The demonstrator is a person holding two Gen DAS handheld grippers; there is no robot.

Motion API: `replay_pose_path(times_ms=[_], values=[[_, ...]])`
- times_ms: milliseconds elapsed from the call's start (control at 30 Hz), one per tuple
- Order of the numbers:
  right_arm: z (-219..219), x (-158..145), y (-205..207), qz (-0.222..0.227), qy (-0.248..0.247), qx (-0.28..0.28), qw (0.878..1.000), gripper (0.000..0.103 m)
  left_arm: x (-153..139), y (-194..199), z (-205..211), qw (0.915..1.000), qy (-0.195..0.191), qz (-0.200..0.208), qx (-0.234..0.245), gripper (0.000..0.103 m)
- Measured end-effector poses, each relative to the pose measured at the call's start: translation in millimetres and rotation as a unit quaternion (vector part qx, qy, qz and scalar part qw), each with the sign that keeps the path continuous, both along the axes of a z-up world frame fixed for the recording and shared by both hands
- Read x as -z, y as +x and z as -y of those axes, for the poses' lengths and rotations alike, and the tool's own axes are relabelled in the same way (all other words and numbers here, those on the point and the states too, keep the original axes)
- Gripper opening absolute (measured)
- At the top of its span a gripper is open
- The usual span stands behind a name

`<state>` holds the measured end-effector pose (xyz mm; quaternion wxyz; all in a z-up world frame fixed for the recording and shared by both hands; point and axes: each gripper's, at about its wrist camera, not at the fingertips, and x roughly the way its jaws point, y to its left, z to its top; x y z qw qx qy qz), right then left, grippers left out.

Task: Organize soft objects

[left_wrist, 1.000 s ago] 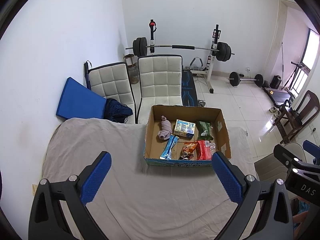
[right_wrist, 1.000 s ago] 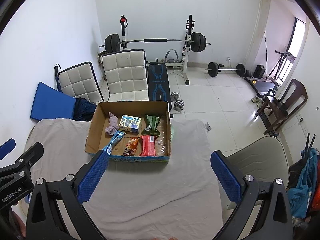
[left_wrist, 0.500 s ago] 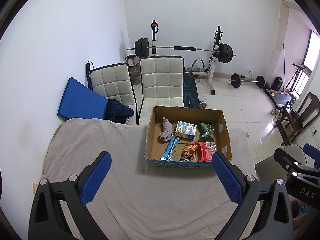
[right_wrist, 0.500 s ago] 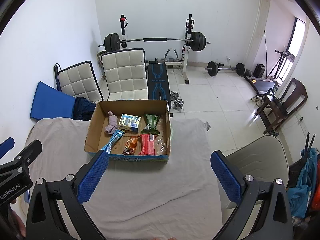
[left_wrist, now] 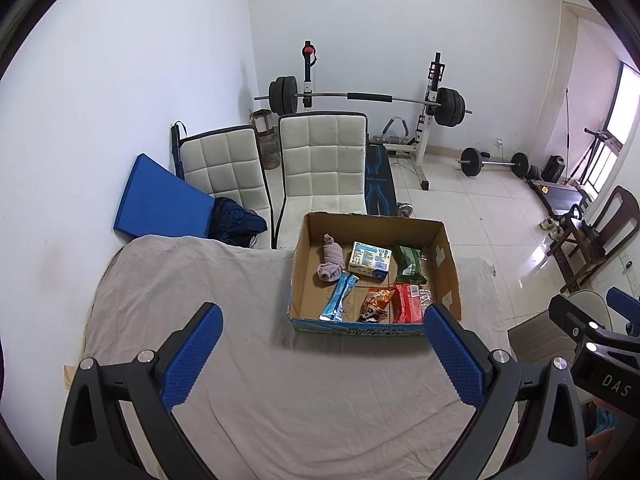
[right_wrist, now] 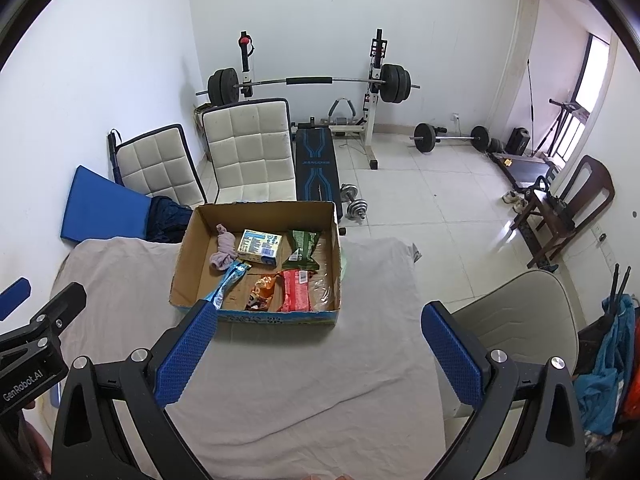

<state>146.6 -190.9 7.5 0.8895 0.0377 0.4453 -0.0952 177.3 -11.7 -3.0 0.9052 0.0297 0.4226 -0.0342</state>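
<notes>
Each tool (left_wrist: 320, 354) (right_wrist: 318, 354): black frame, 2 blue textured pads (left_wrist: 188, 358), silver screws; "DAS" and "GenRobot.AI" markings.

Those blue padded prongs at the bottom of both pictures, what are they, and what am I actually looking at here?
They are handheld two-finger grippers; a person holds one in each hand. Each picture comes from a fisheye camera on one gripper, looking forward along its fingers. One view is from the left gripper, the other from the right gripper. Both are open and hold nothing.

Ahead is a table under a grey cloth with an open cardboard box on it. Inside lie a rolled pinkish cloth, a small printed carton, a green packet, a blue wrapper, an orange packet and a red packet. Behind are white chairs and a barbell rack.
</notes>
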Motion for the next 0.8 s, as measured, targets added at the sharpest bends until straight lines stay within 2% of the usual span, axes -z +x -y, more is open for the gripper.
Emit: replay_pose_path(times_ms=[800], values=[[5.5, -6.5, 0.5, 0.001, 0.003, -0.004, 1.000, 0.103, -2.4, -2.3, 4.9, 1.0000, 0.000, 0.000, -0.001, 0.103]])
